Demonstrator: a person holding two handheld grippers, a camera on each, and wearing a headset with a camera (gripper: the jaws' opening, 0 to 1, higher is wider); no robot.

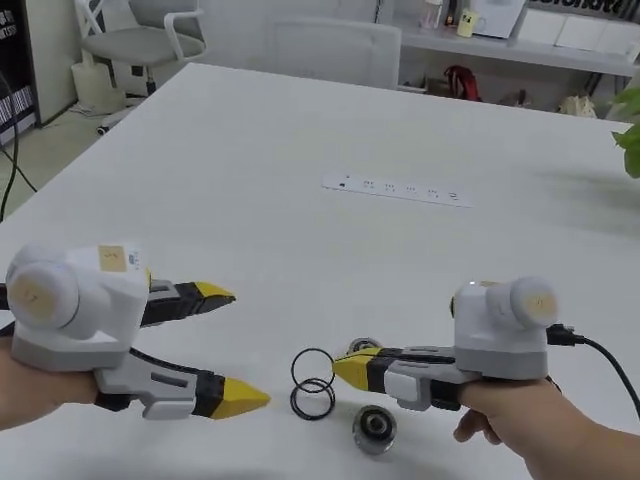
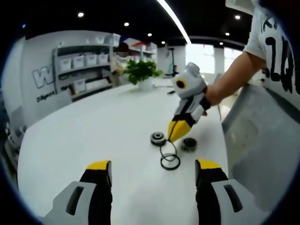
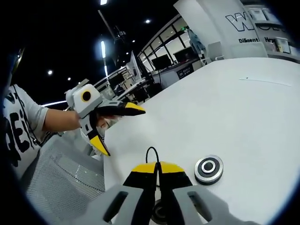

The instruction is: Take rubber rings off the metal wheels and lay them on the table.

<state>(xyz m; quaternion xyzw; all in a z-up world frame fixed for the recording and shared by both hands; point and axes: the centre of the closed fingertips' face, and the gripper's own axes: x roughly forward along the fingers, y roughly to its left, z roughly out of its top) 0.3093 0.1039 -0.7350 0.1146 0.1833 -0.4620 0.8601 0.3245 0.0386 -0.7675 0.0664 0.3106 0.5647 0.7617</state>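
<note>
My right gripper (image 1: 340, 367) lies low over the white table (image 1: 300, 150), jaws shut on a thin black rubber ring (image 1: 294, 366) that loops out past its yellow tips (image 3: 157, 167). A second black ring (image 1: 293, 401) lies flat just in front of it. One metal wheel (image 1: 374, 429) sits beside the gripper toward me, and another wheel (image 1: 362, 345) peeks out on its far side. My left gripper (image 1: 235, 345) hovers to the left, open and holding nothing, facing the rings (image 2: 162, 161). Both wheels (image 2: 158, 138) (image 2: 189, 144) flank the right gripper (image 2: 171, 136).
A white power strip (image 1: 397, 190) lies flat mid-table. An office chair (image 1: 140, 40) stands beyond the far left corner and a plant (image 1: 630, 130) at the right edge. A mesh chair (image 3: 61, 183) is close to the table's near edge.
</note>
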